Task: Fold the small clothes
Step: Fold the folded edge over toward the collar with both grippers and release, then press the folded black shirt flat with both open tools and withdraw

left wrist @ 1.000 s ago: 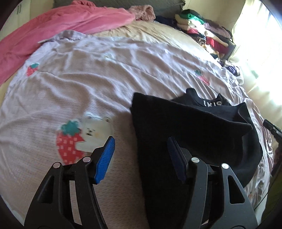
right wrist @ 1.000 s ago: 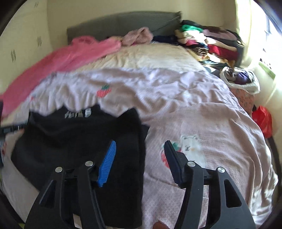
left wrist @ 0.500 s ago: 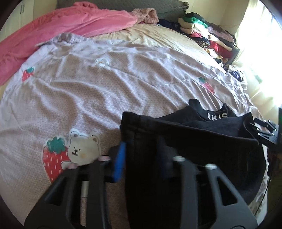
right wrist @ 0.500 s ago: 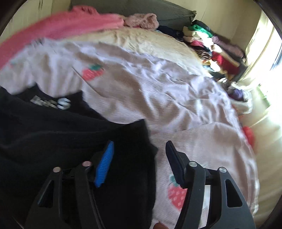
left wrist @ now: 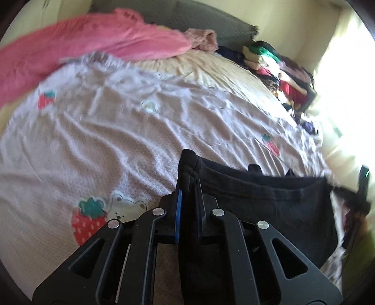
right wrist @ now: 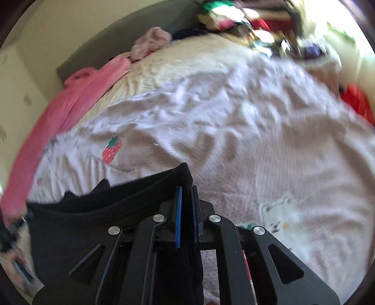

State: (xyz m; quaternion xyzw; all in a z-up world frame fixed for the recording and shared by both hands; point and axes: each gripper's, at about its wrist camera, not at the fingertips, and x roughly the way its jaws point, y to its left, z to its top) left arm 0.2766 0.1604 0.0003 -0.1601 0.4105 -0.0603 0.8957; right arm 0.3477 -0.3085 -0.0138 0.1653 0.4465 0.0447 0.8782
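Tongs (left wrist: 187,187) (right wrist: 186,194) pinch black garment's (left wrist: 269,206) corners above bedspread (left wrist: 105,140).

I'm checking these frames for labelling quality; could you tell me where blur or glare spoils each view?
Left wrist view: window glare whites out the right edge and the pink blanket is smeared. Right wrist view: motion blur throughout, worst on the clothes pile; the black garment stays readable.

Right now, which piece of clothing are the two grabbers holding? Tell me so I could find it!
Look at the big bed with the pale strawberry-print sheet. At its near edge, both grippers pinch the black garment, their jaws shut on its corners. It is the only black thing there, unlike the pink blanket far behind.
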